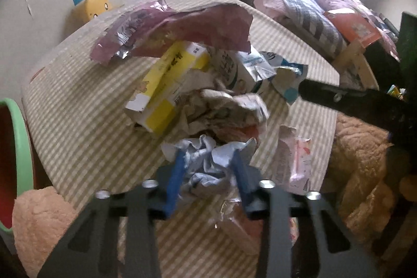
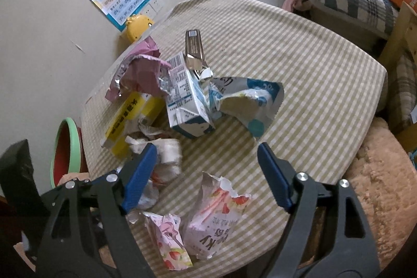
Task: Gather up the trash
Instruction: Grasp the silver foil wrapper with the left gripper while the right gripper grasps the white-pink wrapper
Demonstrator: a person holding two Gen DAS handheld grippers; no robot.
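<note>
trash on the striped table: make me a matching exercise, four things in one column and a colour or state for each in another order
Things:
1. left hand-held gripper
2. right hand-held gripper
3. long box
4. torn foil wrapper

Colour or state:
A. purple outside, silver inside
B. open above the table, nothing between its fingers
C. yellow and white
D. closed on the crumpled pale blue paper

Pairs: 1-D, 2-B, 3-C, 4-A

Right gripper hangs open over the checked table, strawberry wrapper just below its fingers.
</note>
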